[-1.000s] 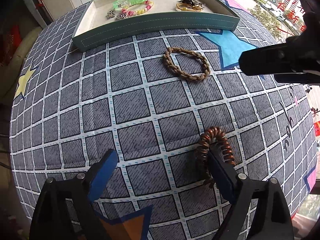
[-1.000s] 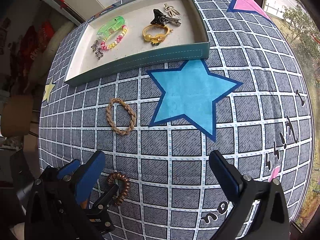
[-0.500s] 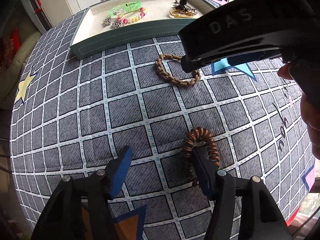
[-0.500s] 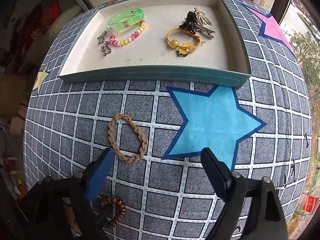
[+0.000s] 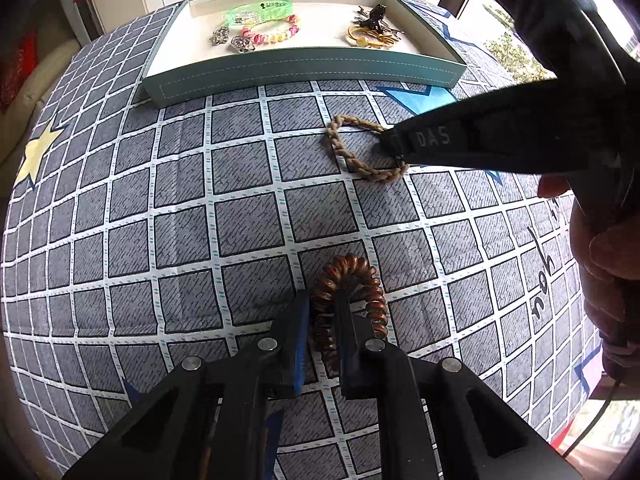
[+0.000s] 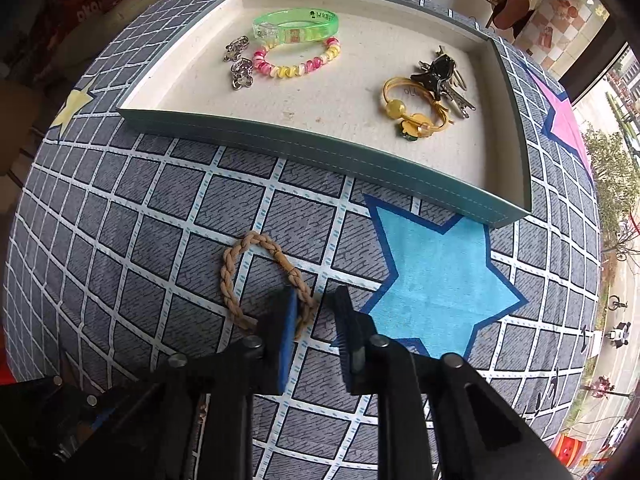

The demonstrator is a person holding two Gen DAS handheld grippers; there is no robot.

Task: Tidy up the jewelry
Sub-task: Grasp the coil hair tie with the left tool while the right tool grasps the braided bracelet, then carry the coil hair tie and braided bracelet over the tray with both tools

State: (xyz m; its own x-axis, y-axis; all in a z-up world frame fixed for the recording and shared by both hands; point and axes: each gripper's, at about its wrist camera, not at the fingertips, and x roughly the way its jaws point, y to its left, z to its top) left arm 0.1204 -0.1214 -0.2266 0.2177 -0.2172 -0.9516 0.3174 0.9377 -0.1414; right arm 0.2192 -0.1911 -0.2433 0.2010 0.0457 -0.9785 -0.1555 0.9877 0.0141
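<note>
My left gripper (image 5: 322, 308) is shut on the left side of a brown spiral hair tie (image 5: 372, 280) lying on the checked cloth. My right gripper (image 6: 316, 304) straddles the near right edge of a tan braided bracelet (image 6: 228, 276), its fingers narrowed around the braid with a small gap still between them. The bracelet also shows in the left wrist view (image 5: 340, 148), with the right gripper's finger (image 5: 480, 140) over its right side. A teal tray (image 6: 320, 148) behind holds a green bangle (image 6: 296, 26), a beaded bracelet (image 6: 296, 66), a yellow bracelet (image 6: 412, 108), dark clips and two small charms.
The table has a grey checked cloth with a blue star (image 6: 436, 280) right of the bracelet and a pale yellow star (image 5: 38, 152) at the left. The tray's front wall (image 5: 304, 72) stands just behind the bracelet. A window lies to the right.
My left gripper closed from wide open onto the spiral hair tie. My right gripper came forward and down over the braided bracelet and narrowed its fingers around the braid's edge.
</note>
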